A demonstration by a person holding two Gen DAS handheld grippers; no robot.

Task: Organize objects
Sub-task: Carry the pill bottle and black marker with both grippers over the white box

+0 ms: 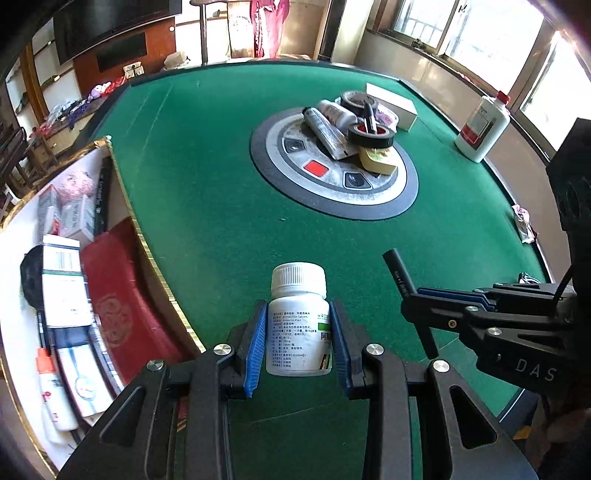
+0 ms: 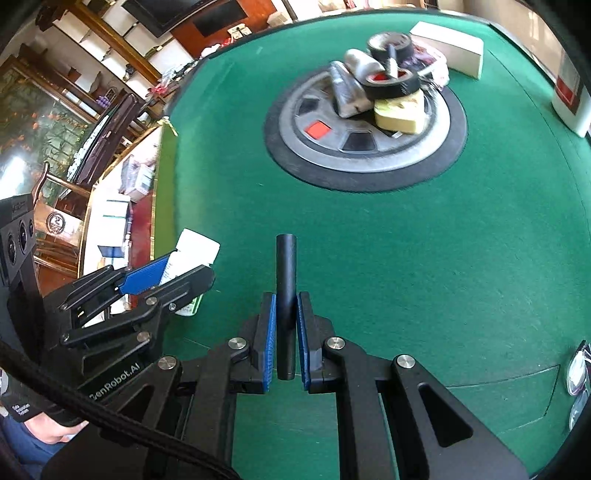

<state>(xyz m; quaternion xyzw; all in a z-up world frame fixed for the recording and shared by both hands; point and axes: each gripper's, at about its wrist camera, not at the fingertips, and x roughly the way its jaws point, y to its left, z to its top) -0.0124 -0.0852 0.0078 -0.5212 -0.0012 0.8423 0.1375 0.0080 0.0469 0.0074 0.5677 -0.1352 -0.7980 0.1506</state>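
A white pill bottle [image 1: 298,321] is held upright in the L gripper [image 1: 298,343], just right of the storage box [image 1: 22,236], while a black marker [image 2: 286,306] is clamped lengthwise in the near-shut R gripper [image 2: 286,339], farther off over the green table [image 2: 406,240].

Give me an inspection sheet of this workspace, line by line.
Surface: green felt table with a round centre console.
Job's things: white pill bottle in the left gripper; black marker in the right gripper.
Clutter: tape rolls, tube and white box piled at the console; large white bottle at the far edge.
Grippers: both shut on their items.
Cables: black cable near the right gripper.
Surroundings: open storage box beside the table; windows.
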